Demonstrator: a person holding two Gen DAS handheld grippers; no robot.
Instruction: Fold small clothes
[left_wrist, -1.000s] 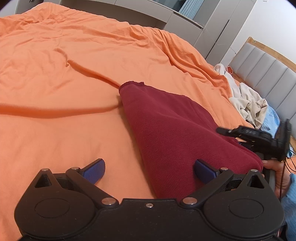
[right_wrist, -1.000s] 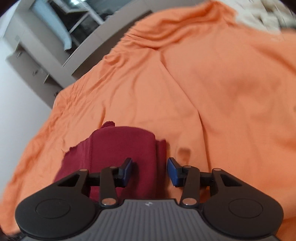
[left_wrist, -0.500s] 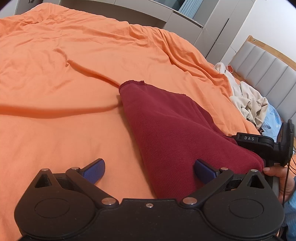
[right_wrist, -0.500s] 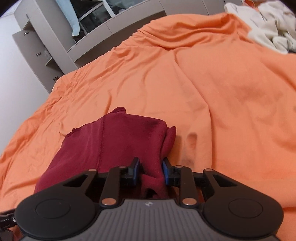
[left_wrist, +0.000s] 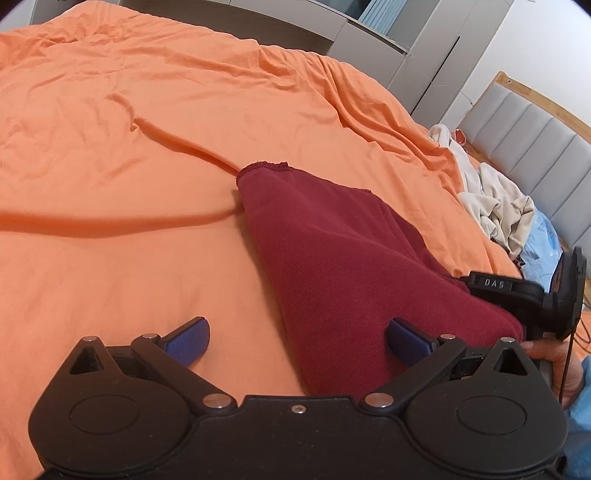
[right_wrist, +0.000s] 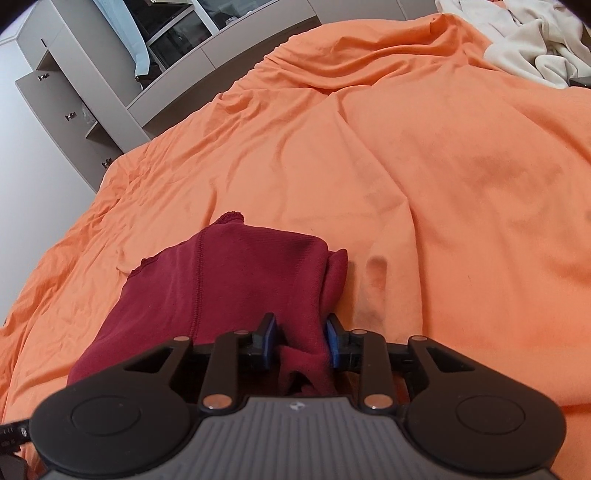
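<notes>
Right wrist view: right hand-held gripper (right_wrist: 300, 341), jaws easing apart, pinches a bunched red garment (right_wrist: 236, 280) on an orange bed (right_wrist: 443, 184); left hand-held gripper (left_wrist: 297, 334) gapes empty, best lift slowly, keeping edges aligned.

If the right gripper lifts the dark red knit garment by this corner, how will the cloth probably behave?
The dark red knit garment would probably droop: it already bunches between the right gripper, whose jaws are opening slightly. It looks light, and its folded layers may slide apart on the orange sheet.
</notes>
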